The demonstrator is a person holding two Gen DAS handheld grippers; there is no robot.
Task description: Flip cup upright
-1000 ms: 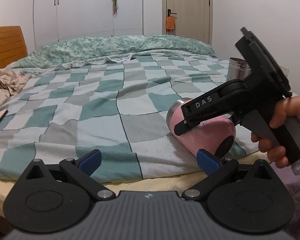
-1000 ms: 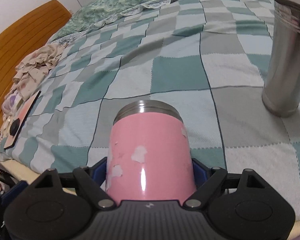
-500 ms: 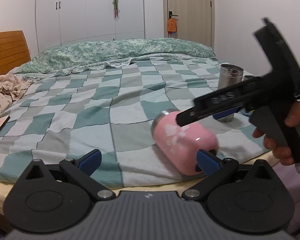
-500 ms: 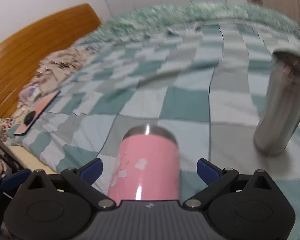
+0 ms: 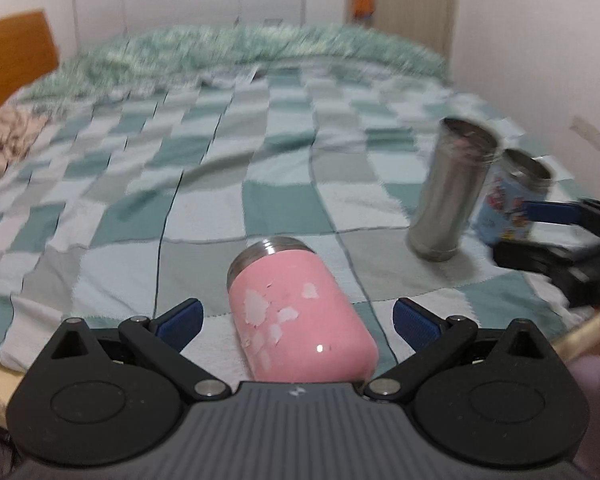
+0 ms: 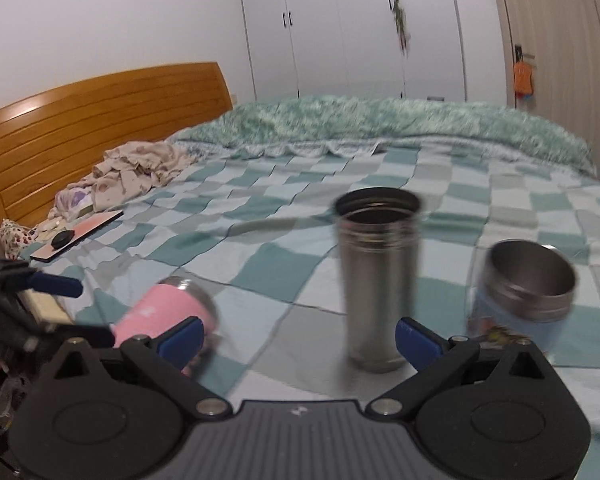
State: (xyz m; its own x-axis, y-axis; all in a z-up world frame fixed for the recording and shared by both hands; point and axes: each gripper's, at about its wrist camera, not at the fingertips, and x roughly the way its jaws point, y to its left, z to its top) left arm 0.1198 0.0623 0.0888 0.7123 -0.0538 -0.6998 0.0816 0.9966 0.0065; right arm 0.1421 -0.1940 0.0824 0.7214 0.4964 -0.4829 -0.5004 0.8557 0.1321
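On the bed [image 5: 260,208], near edge: pink cup [image 5: 296,316] lying on its side.
Left tool [image 5: 296,320]: spread wide, straddling cup, not touching.
Right tool [image 6: 298,338]: spread apart, empty, facing upright steel tumbler [image 6: 378,280].

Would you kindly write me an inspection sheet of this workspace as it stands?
Surface: checkered teal quilt on bed.
Job's things: pink steel-rimmed cup lying on its side; tall steel tumbler and blue printed cup upright.
Clutter: crumpled beige cloth, flat pink-edged board.
Grippers: left claw open astride pink cup; right claw open, empty.
Cables: nothing seen.
Surroundings: wooden headboard, white wardrobe.
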